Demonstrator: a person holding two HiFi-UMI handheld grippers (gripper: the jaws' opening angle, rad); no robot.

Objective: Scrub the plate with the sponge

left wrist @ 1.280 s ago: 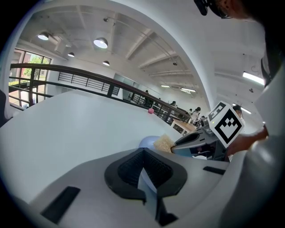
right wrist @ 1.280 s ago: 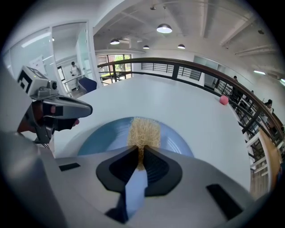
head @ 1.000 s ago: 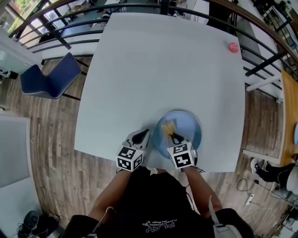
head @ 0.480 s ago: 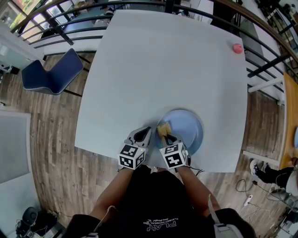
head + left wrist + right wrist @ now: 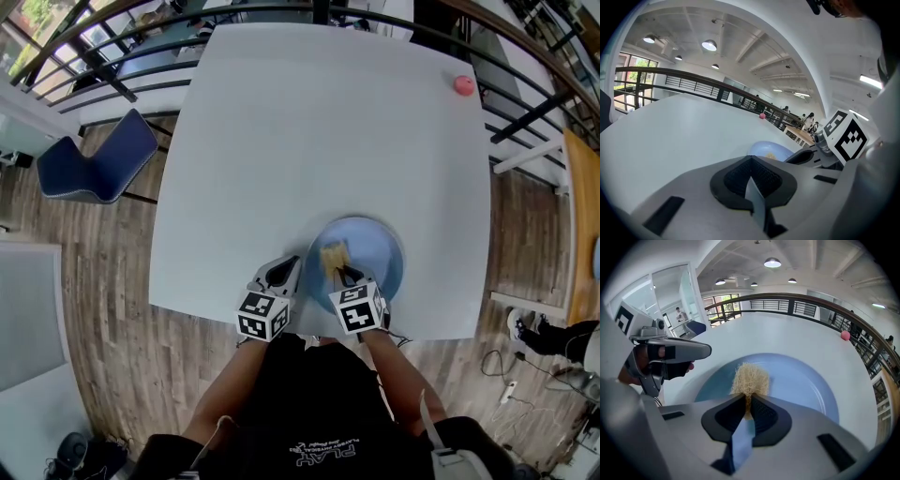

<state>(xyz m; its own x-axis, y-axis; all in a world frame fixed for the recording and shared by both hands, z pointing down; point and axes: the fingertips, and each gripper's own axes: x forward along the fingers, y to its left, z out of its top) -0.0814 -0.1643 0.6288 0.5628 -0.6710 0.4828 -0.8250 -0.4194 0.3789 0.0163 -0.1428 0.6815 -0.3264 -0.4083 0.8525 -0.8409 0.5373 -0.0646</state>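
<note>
The right gripper [image 5: 345, 275] has its jaws clamped on the sponge [image 5: 335, 255], a pale yellow, fibrous tuft that sticks out in front of the tips and lies on the blue plate [image 5: 384, 253]. Half a second ago the sponge was nearer to the rim at 9 o'clock of the plate. Now it has come back a little toward the middle, close to where it was one second ago. The plate itself has not moved; it stays on the white table [image 5: 319, 141] at the 6 o'clock edge, just in front of the person. I judge from this that a to-and-fro stroke is going on over the left half of the plate, so the scrubbing is under way, and the right half is perhaps not yet covered.

The left gripper [image 5: 281, 275] has its jaws together with nothing between them. It rests just beside the plate at about 8 o'clock; if it touches the rim I cannot tell.

In the right gripper view the sponge [image 5: 750, 378] is pinched at its near end and the plate [image 5: 811, 385] shows no mark or brand.

As for writing, the cubes carry only black and white square patterns, no letters. The black shirt has a pale print, upside down and too small to read.
</note>
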